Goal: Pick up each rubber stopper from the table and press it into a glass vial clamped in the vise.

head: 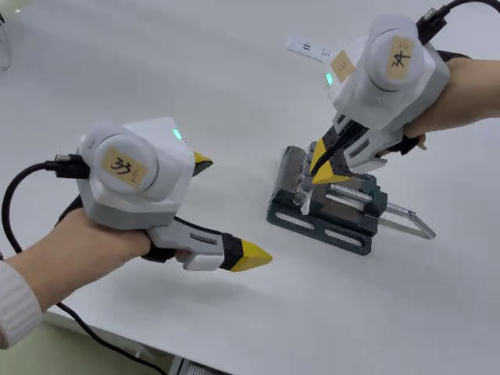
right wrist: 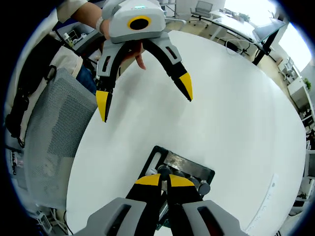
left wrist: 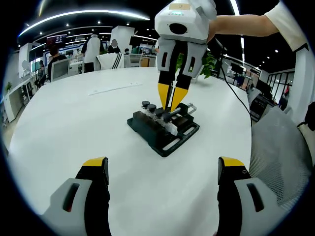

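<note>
A dark vise [head: 322, 220] [left wrist: 158, 137] [right wrist: 189, 168] sits on the white table and clamps a row of glass vials [left wrist: 156, 116]. Several vials carry dark rubber stoppers [left wrist: 149, 106]. My right gripper [head: 323, 166] [left wrist: 171, 101] [right wrist: 165, 181] points down at the near end of the row. Its yellow tips are shut together just above one stopper [left wrist: 167, 117] [right wrist: 164, 171], and I see nothing between them. Whether the tips touch that stopper I cannot tell. My left gripper [head: 228, 208] [left wrist: 163, 164] [right wrist: 144, 97] hovers open and empty over bare table, well apart from the vise.
The vise's screw handle [head: 406, 219] sticks out toward the right. A white paper strip [head: 307, 48] [left wrist: 113, 89] lies on the far part of the table. A mesh chair [right wrist: 49, 147] [left wrist: 285, 147] stands beside the round table's edge.
</note>
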Available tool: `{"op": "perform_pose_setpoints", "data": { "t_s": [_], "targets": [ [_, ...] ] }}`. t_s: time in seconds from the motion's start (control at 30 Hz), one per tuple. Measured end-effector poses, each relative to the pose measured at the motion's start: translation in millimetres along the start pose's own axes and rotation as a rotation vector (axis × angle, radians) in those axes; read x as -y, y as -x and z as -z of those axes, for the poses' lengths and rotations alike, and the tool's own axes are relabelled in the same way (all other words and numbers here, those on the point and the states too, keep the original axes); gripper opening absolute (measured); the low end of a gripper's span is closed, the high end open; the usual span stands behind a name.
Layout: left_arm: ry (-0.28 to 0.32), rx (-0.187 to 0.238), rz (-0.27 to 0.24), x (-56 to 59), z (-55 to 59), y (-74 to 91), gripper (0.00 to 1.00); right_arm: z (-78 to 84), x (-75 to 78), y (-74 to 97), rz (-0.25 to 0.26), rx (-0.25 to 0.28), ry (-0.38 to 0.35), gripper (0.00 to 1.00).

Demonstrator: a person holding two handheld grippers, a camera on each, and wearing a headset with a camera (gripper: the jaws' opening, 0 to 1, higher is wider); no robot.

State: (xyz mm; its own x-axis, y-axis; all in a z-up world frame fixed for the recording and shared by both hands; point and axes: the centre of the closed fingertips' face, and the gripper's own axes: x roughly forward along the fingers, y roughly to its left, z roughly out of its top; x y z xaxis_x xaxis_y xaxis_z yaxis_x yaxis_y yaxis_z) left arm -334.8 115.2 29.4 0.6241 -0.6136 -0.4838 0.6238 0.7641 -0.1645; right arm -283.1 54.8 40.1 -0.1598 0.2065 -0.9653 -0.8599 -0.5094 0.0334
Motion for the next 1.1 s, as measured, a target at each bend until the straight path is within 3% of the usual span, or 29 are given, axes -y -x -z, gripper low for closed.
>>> {"op": "perform_pose_setpoints", "data": {
  "t_s": [0.83,1.1],
  "targets": [
    [0.023,-0.011,0.011,1.7,8.5,-3.5,0.91,1.9,-4.6,-5.3,-0.023,-0.015,-0.04,0.0],
    [0.029,-0.004,0.016,1.0,4.4,-7.7,0.91,2.9,-3.8,-6.9,-0.043,-0.025,-0.048,0.0]
  ]
}}
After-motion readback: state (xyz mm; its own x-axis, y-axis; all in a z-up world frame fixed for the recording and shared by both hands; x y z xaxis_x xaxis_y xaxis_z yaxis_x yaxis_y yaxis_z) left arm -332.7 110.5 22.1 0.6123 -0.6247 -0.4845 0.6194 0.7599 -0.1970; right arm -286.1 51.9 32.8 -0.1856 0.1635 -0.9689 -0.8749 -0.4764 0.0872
